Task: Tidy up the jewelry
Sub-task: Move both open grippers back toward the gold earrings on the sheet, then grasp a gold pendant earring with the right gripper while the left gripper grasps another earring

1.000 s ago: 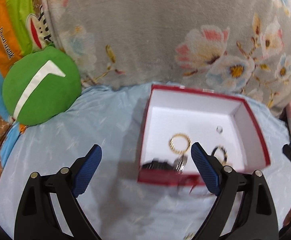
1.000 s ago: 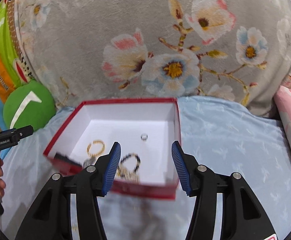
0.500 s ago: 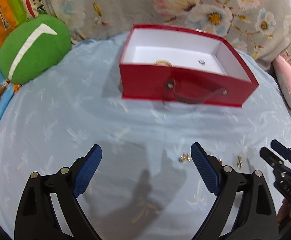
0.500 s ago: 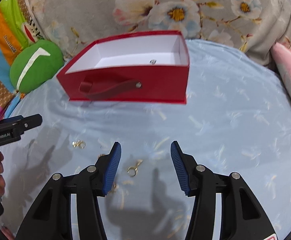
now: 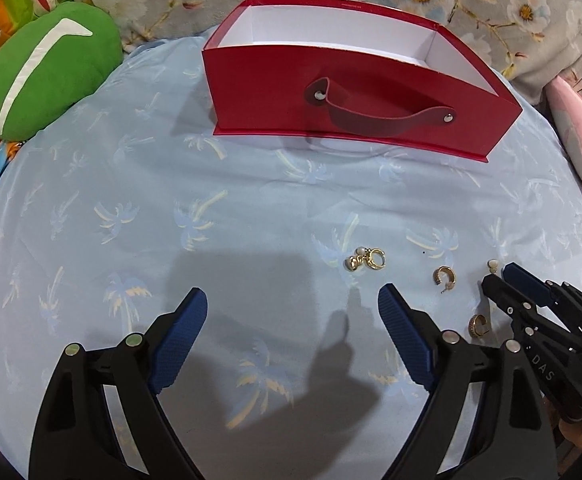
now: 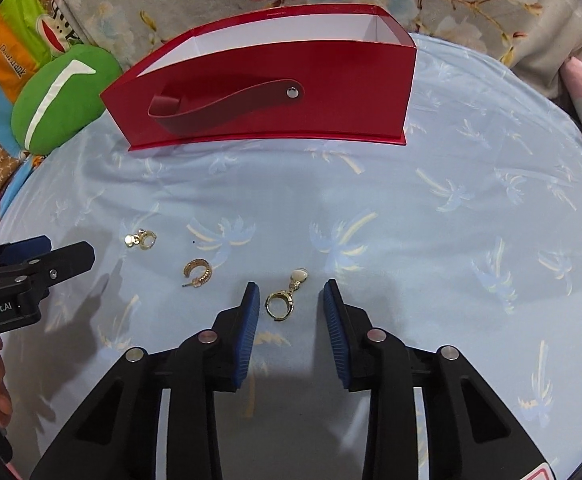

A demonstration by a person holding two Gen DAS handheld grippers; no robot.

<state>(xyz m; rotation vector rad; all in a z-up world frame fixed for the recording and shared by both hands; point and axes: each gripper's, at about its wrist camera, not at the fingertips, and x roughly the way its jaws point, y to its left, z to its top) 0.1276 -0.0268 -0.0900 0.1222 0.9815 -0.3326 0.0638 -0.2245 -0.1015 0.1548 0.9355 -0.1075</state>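
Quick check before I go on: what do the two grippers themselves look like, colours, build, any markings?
Both match: black plastic bodies with open triangular cut-outs and silver rivets at the joints. The left gripper and right gripper each carry two fingers faced with ribbed dark-blue pads. White "GenRobot.AI" lettering shows on the left gripper's side, "DAS" on the right one's. No cables or sleeves visible.

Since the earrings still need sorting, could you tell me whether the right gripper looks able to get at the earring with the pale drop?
Probably yes. The right gripper is open, and the earring lies loose on the blue sheet between its fingertips, with nothing over it.
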